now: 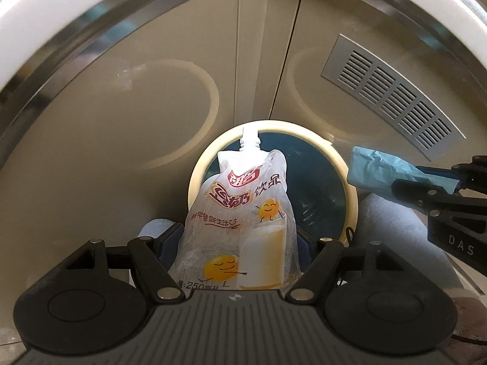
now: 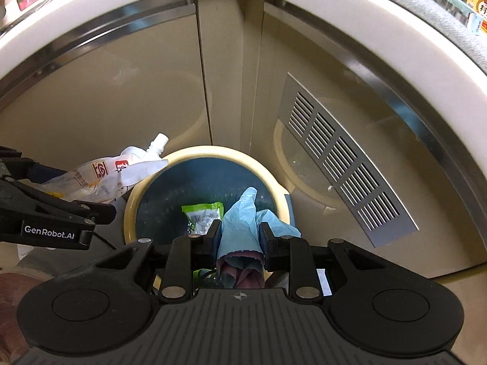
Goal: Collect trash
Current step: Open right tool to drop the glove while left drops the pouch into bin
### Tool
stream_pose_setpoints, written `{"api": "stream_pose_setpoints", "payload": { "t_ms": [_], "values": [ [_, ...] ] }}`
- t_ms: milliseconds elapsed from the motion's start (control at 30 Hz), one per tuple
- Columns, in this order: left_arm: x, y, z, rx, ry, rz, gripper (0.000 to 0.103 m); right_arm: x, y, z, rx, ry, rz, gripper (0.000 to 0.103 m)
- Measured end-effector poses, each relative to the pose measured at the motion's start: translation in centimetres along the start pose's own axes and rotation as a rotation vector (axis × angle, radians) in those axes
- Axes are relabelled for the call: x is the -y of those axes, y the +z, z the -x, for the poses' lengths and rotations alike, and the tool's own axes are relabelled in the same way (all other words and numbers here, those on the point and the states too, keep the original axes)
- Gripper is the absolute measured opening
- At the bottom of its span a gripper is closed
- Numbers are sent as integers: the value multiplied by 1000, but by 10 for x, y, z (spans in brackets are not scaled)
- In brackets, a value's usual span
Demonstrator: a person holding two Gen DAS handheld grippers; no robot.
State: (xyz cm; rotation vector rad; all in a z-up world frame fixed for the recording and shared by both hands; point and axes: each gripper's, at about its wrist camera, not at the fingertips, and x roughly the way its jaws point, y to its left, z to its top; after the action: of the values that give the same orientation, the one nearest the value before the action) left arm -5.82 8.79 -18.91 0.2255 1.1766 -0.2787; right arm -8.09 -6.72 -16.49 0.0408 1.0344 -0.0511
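Left gripper (image 1: 240,237) clamps drink pouch (image 1: 240,213), right gripper (image 2: 240,237) pinches blue glove (image 2: 246,222); both over bin rim (image 2: 134,200), cabinet corner close behind

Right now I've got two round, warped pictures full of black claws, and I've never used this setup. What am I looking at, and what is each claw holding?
Each picture comes from a camera on a hand-held claw, looking forward along its two fingers. There is no robot arm; a person carries both. In the left claw's view, the left gripper grips a drink pouch with a white spout. In the right claw's view, the right gripper pinches a blue glove. Both hang over a round bin with a cream rim and dark liner, standing against beige cabinet doors. A green wrapper already lies inside.
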Motion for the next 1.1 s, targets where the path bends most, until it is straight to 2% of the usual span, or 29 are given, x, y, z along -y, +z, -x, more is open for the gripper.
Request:
{"api": "stream_pose_setpoints", "payload": {
  "t_ms": [567, 733, 833, 867, 967, 1100],
  "values": [
    [3, 12, -28, -39, 31, -20, 79, -8, 12, -41, -60, -25, 16, 28],
    [7, 14, -36, -56, 49, -32, 84, -9, 16, -48, -77, -33, 11, 28],
    [5, 16, -38, -72, 52, -49, 95, -9, 18, -47, -89, -31, 3, 33],
    [3, 16, -38, -73, 48, -49, 102, -9, 18, -46, -90, -30, -3, 35],
    [-1, 12, -35, -65, 62, -33, 103, -8, 15, -40, -90, -27, -18, 52],
    [-4, 3, -32, -72, 87, -31, 103, -7, 11, -30, -90, -15, -32, 60]
  ]
}}
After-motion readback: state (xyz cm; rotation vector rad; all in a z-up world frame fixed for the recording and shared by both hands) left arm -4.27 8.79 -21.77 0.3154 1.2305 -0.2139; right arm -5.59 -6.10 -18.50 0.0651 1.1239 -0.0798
